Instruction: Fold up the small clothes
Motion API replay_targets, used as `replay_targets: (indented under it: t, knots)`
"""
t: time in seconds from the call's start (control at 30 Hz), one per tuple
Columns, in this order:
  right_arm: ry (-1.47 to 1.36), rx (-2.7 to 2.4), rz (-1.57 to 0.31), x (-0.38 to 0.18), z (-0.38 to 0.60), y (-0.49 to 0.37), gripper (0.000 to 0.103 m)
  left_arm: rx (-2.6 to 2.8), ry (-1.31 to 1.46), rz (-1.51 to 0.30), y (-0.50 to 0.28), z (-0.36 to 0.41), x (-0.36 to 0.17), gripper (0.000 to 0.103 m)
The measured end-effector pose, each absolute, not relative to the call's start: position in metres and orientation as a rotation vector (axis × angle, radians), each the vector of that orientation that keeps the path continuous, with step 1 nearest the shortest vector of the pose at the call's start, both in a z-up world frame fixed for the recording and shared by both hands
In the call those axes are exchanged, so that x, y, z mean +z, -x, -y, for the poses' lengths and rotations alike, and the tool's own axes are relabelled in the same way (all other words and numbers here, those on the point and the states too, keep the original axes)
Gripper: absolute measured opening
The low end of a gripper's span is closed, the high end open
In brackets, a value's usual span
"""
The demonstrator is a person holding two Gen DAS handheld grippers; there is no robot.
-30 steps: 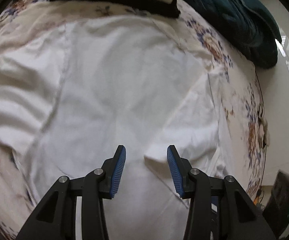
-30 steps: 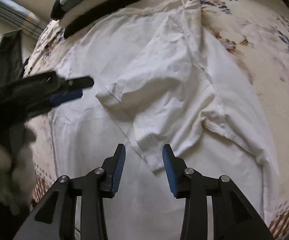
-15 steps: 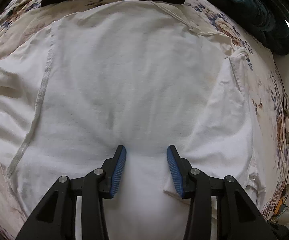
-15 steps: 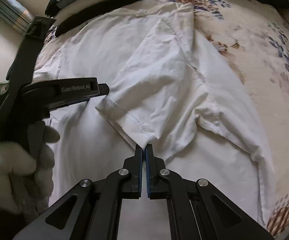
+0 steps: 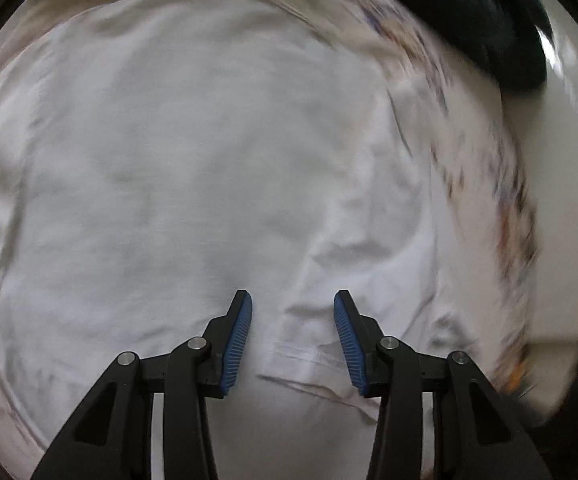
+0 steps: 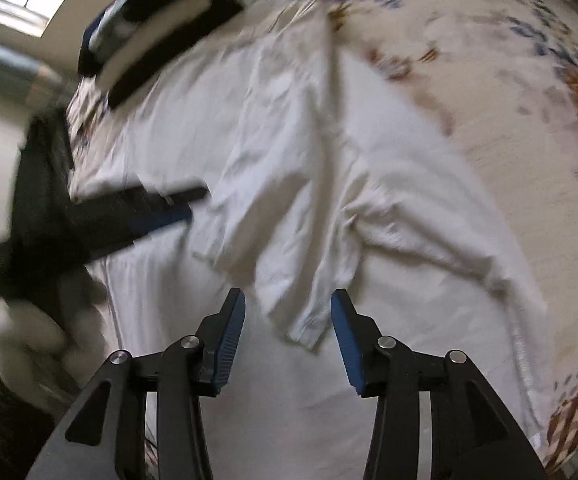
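A white T-shirt (image 5: pixel 193 152) lies spread flat on the bed, and both views are blurred by motion. Its sleeve (image 6: pixel 273 248) is folded inward over the body. My right gripper (image 6: pixel 287 294) hovers over the sleeve's hem corner with its jaws opening; the cloth shows between them, but the pads do not press on it. My left gripper (image 5: pixel 291 300) stands open just above the same sleeve hem (image 5: pixel 309 356), gripping nothing. In the right wrist view the left gripper (image 6: pixel 195 202) reaches in from the left, beside the sleeve's edge.
A stack of folded dark and white clothes (image 6: pixel 161 28) sits at the far end of the floral bedsheet (image 6: pixel 489 80). A dark teal quilt (image 5: pixel 469 20) lies at the upper right. A gloved hand (image 6: pixel 29 332) holds the left gripper.
The right gripper, shut at the sleeve's hem corner half a second ago, has opened and let it lie. The left gripper has shifted toward the sleeve hem. Both views have turned blurry.
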State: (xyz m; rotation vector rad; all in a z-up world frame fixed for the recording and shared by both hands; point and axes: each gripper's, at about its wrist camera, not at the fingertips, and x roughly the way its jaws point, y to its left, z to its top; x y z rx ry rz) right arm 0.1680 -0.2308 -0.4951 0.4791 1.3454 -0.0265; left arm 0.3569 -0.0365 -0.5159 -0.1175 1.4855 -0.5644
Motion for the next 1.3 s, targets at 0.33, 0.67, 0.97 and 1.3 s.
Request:
replay_targets:
  t: [0.33, 0.67, 0.97, 1.3]
  knots:
    - [-0.433, -0.198, -1.414, -0.526, 0.29, -0.172, 0.047, -0.591, -0.054, -1.278, -0.413, 0.062, -0.476, 0.0]
    - [-0.546, -0.164, -1.435, -0.514, 0.311, -0.189, 0.047, -0.526, 0.026, -1.311, -0.487, 0.035, -0.483, 0.002]
    - [-0.541, -0.047, -1.376, -0.472, 0.265, -0.363, 0.047, -0.438, 0.484, -1.408, -0.405, -0.018, -0.504, 0.022]
    - [-0.277, -0.102, -1.569, -0.548, 0.268, -0.495, 0.002, -0.383, 0.529, -1.399, -0.363, 0.033, -0.515, 0.026]
